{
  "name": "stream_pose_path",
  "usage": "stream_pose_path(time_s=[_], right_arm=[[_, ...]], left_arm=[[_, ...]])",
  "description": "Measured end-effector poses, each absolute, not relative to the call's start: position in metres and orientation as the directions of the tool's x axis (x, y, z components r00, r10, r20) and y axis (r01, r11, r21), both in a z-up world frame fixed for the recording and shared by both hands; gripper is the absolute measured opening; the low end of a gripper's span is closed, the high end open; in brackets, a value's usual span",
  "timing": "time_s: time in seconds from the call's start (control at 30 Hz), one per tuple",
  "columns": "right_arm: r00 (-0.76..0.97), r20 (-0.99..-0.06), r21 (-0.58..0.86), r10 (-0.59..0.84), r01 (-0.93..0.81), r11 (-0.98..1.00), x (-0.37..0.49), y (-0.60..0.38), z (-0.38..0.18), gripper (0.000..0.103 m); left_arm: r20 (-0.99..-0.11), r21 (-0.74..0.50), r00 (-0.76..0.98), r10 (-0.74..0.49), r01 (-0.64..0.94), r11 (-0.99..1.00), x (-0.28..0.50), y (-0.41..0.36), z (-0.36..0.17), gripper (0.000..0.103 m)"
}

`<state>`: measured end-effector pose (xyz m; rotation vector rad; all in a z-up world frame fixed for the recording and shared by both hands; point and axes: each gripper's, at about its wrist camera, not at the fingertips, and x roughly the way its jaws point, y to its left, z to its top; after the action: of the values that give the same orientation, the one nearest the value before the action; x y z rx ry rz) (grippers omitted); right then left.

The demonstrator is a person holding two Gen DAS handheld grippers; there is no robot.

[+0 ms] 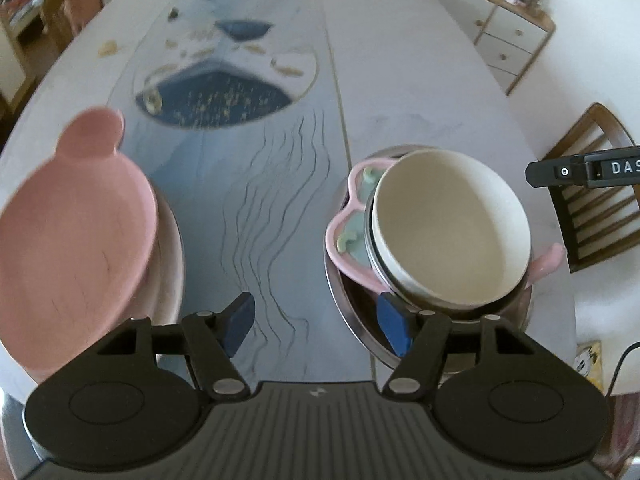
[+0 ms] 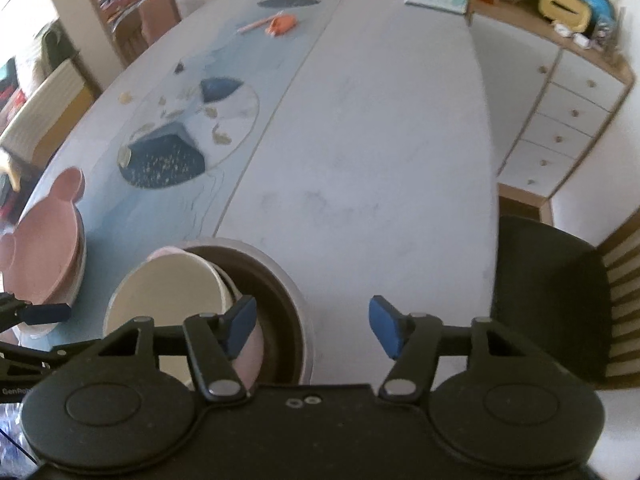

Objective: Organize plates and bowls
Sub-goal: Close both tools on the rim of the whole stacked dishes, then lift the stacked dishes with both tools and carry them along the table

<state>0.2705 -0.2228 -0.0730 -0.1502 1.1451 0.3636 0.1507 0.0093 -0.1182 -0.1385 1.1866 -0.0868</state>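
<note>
Between steps, probably: left gripper (image 1: 318, 326) and right gripper (image 2: 312, 326) both open, holding nothing. Cream bowl (image 1: 450, 228) just beyond left gripper's right finger (tilted in metal basin (image 1: 352, 320)); next, likely gripping its rim.

matt pink plate (image 1: 76, 216), shiny, seemingly metal basin (image 1: 352, 320)

Pink eared plate (image 1: 76, 216) atop stacked plates, cream bowl (image 1: 448, 232) tilted in steel basin (image 1: 352, 320)

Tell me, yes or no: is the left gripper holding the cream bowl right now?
No. The left gripper is open over the table with nothing between its pads, and the cream bowl sits apart in the metal basin.
</note>
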Motion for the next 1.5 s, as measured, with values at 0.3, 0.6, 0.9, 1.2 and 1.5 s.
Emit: stream_pose_path(time_s=[0.3,0.6,0.9,1.2,1.5], right_arm=[[0.253,-0.939,0.089,0.233,-0.476,0.875,0.292,-0.214,-0.105,0.046],[0.162,-0.948,0.141,0.272,-0.552,0.822,0.306,-0.204,-0.122,0.033],[0.07,-0.947,0.204,0.313,-0.622,0.756,0.311,-0.193,-0.127,0.016],[0.074,-0.949,0.195,0.307,-0.627,0.754,0.306,-0.195,-0.128,0.015],[0.077,-0.952,0.196,0.295,-0.588,0.785,0.304,-0.195,-0.119,0.014]], left_arm=[[-0.922,-0.216,0.353,-0.161,-0.121,0.969,0.145,0.007,-0.134,0.052],[-0.918,-0.285,0.341,-0.201,-0.214,0.935,0.145,0.007,-0.144,0.032],[-0.904,-0.375,0.322,-0.281,-0.284,0.882,0.145,0.004,-0.153,0.014],[-0.918,-0.324,0.333,-0.216,-0.313,0.893,0.144,-0.002,-0.15,0.013],[-0.921,-0.288,0.349,-0.174,-0.307,0.907,0.145,-0.001,-0.14,0.013]])
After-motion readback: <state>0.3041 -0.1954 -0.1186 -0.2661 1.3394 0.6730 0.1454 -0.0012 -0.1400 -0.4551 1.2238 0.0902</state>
